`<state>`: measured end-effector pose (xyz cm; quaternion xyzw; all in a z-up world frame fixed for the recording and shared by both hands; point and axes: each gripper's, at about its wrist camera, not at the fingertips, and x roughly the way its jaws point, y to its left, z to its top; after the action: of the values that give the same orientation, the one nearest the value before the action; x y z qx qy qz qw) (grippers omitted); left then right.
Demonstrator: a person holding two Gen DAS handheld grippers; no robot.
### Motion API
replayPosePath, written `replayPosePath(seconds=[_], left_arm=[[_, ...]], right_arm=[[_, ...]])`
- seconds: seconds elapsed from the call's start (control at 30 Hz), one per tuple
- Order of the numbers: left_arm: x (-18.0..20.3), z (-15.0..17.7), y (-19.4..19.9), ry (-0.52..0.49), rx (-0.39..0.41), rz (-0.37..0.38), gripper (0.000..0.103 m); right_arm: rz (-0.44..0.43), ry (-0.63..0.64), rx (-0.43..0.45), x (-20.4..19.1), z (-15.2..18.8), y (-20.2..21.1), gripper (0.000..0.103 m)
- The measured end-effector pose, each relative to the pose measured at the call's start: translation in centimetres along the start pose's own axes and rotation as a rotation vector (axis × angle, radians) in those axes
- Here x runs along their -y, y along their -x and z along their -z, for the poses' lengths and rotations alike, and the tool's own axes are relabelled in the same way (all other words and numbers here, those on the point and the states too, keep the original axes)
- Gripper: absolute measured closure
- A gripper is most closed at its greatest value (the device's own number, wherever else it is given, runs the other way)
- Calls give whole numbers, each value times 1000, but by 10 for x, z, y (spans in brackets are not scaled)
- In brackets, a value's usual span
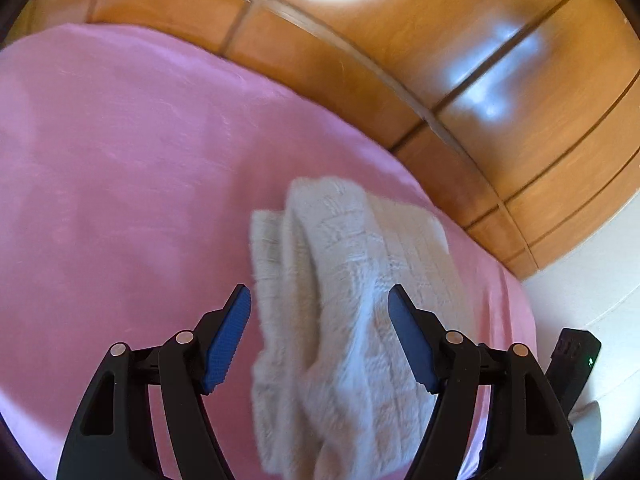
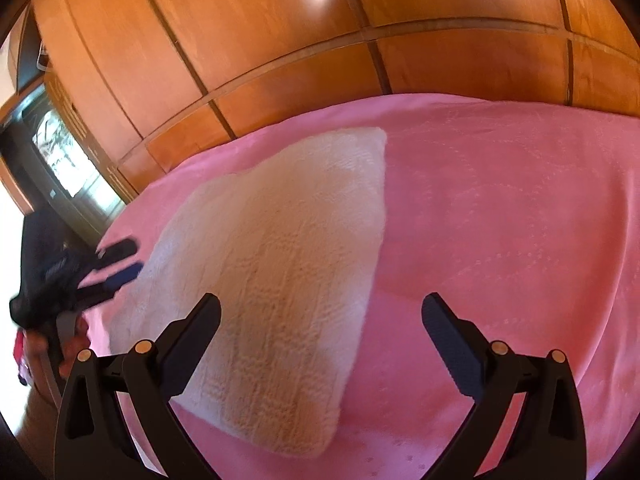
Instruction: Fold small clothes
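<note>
A cream knitted garment (image 2: 280, 260) lies folded on the pink blanket (image 2: 500, 220). In the right wrist view my right gripper (image 2: 322, 312) hangs above its near right edge, jaws wide open with nothing pressed between them. At the garment's left edge is my left gripper (image 2: 124, 260), held by a hand (image 2: 68, 344). In the left wrist view the garment (image 1: 340, 280) runs lengthwise between and beyond the blue pads (image 1: 228, 336) of the left gripper (image 1: 318, 304). The pads stand apart from the cloth, so the jaws are open. The picture is blurred.
Wooden wardrobe panels (image 2: 280, 40) rise right behind the blanket's far edge. A dark glass-fronted cabinet (image 2: 60, 152) stands at the left. A black device (image 1: 572, 364) and a white wall (image 1: 592, 292) sit beyond the blanket's right edge.
</note>
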<state>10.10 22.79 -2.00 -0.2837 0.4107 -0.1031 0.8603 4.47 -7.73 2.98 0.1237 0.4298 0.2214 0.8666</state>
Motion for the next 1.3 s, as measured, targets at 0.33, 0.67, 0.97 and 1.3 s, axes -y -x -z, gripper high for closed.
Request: replayPosePath(seconds=[0.33,0.67,0.97,1.3], left_arm=[[17,13,-11,-140,52,-119,87],[-5,10,-14,-39,29,-94,33],[-21,17,-40,-30,-89,44,34],[-33,23,-41,17,-66,260,69]], right_arm=[[-31,100,-110,-22,28,-27,3],[-179,-58,-103,15,10,-16,2],[-373,-279,-133,56,-30,-67,2],[-407,-214,-142,35,-37,-74,47]])
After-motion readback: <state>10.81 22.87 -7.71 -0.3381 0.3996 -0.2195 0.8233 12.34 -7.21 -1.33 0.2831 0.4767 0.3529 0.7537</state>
